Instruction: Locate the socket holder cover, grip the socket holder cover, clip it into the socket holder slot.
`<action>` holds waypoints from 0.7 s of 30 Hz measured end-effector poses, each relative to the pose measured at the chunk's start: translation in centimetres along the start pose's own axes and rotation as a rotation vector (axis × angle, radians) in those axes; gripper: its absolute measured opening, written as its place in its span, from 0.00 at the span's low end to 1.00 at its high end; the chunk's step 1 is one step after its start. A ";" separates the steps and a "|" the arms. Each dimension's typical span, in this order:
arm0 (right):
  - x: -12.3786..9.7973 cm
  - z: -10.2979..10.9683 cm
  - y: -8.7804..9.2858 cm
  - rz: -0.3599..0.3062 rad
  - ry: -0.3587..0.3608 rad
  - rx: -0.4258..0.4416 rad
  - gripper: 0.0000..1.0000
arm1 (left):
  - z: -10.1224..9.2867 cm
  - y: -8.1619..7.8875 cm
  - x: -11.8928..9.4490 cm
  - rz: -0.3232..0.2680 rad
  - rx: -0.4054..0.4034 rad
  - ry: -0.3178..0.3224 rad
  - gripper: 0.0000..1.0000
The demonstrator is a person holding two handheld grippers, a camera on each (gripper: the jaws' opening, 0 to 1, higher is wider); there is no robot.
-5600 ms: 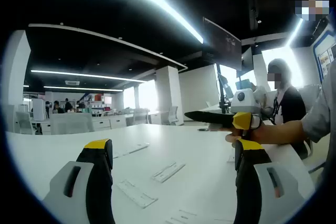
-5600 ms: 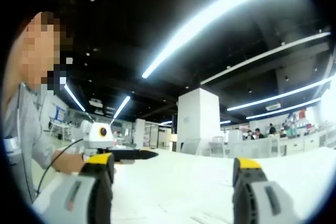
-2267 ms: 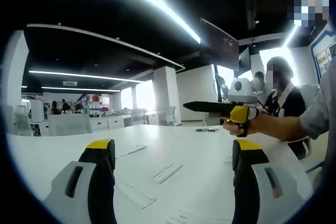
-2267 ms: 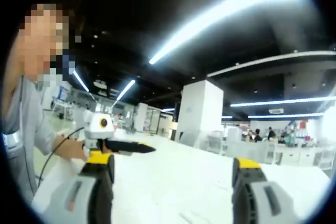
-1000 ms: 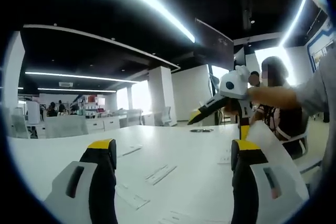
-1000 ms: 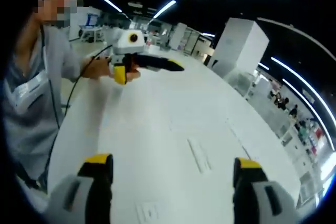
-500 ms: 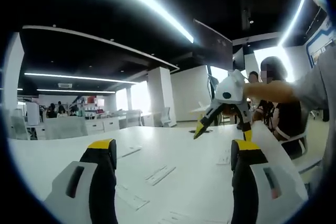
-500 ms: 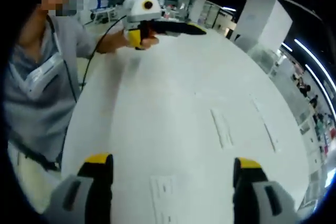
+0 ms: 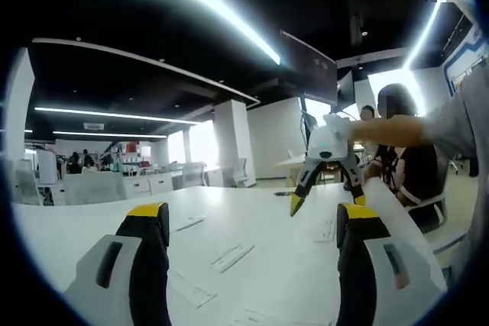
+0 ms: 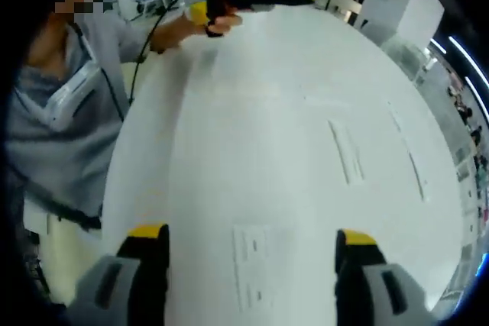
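Left gripper [image 9: 248, 223]: jaws spread wide, nothing between them, raised above the table [image 9: 290, 257]. In the right gripper view it shows far ahead of the left finger, gripped in a hand [image 10: 218, 17].

Right gripper [image 10: 243, 246]: jaws spread wide, nothing between them, pointed steeply down at the table. In the left gripper view it hangs tip-down just above the right finger, likewise open.

Cover [image 10: 250, 265]: white flat rectangular piece lying on the table, between the right gripper's fingers and slightly ahead of them, untouched. Whether this is the cover or the holder cannot be told for certain.

Strips: two long white strips [image 10: 348, 150] on the table ahead of the right finger, a thinner one [image 10: 415, 173] beyond. In the left gripper view, similar strips [image 9: 231, 256] lie between the left gripper's fingers, another [image 9: 189, 221] past the left finger.

Person: grey sleeve [image 10: 99, 36] and torso left of the left finger in the right gripper view.
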State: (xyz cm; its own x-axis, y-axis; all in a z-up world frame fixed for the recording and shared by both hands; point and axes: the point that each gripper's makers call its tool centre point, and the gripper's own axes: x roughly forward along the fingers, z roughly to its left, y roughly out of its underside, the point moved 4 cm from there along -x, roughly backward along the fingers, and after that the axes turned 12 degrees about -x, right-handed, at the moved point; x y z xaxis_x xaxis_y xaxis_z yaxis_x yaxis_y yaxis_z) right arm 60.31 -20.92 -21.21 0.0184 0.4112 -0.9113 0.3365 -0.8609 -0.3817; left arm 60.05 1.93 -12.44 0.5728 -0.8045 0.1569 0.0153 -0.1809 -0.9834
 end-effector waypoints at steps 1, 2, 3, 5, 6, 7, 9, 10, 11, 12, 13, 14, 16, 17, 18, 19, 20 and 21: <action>0.0 0.1 0.1 0.006 -0.005 0.002 0.89 | 0.0 0.0 0.0 0.000 -0.001 0.001 0.89; 0.1 0.2 0.2 0.019 -0.015 0.004 0.88 | -0.1 0.0 0.0 0.000 -0.002 0.002 0.89; 0.1 0.2 0.3 0.028 -0.020 0.003 0.87 | -0.1 0.0 0.0 0.001 -0.004 0.002 0.89; 0.1 0.3 0.5 0.049 -0.031 -0.001 0.83 | -0.2 0.1 0.0 0.003 -0.006 0.005 0.89; 0.2 0.4 0.6 0.057 -0.039 0.000 0.82 | -0.2 0.1 0.0 0.003 -0.007 0.006 0.89; 0.2 0.5 0.7 0.064 -0.046 0.003 0.82 | -0.2 0.1 0.0 0.003 -0.007 0.007 0.89; 0.2 0.6 0.8 0.080 -0.061 0.006 0.80 | -0.3 0.0 0.0 0.000 -0.006 0.010 0.89; 0.2 0.6 1.0 0.088 -0.065 0.008 0.80 | -0.3 -0.1 0.0 -0.001 -0.006 0.011 0.89; 0.2 0.5 1.2 0.101 -0.066 0.009 0.79 | -0.3 -0.1 0.0 -0.001 -0.004 0.011 0.89; 0.1 0.4 1.5 0.123 -0.065 0.004 0.77 | -0.3 -0.1 0.0 -0.001 -0.004 0.011 0.89; 0.2 0.4 1.8 0.139 -0.069 0.002 0.76 | -0.3 -0.1 0.0 0.000 -0.004 0.012 0.89; 0.2 0.4 2.0 0.150 -0.073 0.003 0.74 | -0.3 -0.1 0.0 0.000 -0.004 0.013 0.89; 0.4 0.4 2.5 0.165 -0.082 0.009 0.73 | -0.4 0.0 0.0 0.003 -0.004 0.014 0.89; 0.5 0.5 2.6 0.175 -0.086 0.003 0.72 | -0.4 0.0 0.0 0.004 -0.005 0.014 0.89; 0.5 0.5 2.7 0.175 -0.090 0.001 0.70 | -0.4 0.0 0.0 0.004 -0.005 0.014 0.89; 0.6 0.5 2.8 0.176 -0.096 0.005 0.69 | -0.4 0.0 0.0 0.003 -0.006 0.015 0.89; 0.7 0.5 2.9 0.179 -0.100 0.008 0.68 | -0.4 0.0 0.1 0.004 -0.007 0.015 0.89; 0.8 0.6 3.0 0.185 -0.104 0.010 0.67 | -0.4 0.1 0.1 0.005 -0.007 0.015 0.89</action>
State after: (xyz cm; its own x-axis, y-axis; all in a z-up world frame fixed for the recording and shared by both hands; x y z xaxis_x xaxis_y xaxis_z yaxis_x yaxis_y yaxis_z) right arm 60.77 -23.31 -23.17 -0.0187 0.2133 -0.9768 0.3275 -0.9218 -0.2075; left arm 59.82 1.63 -12.47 0.5608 -0.8136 0.1535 0.0066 -0.1810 -0.9835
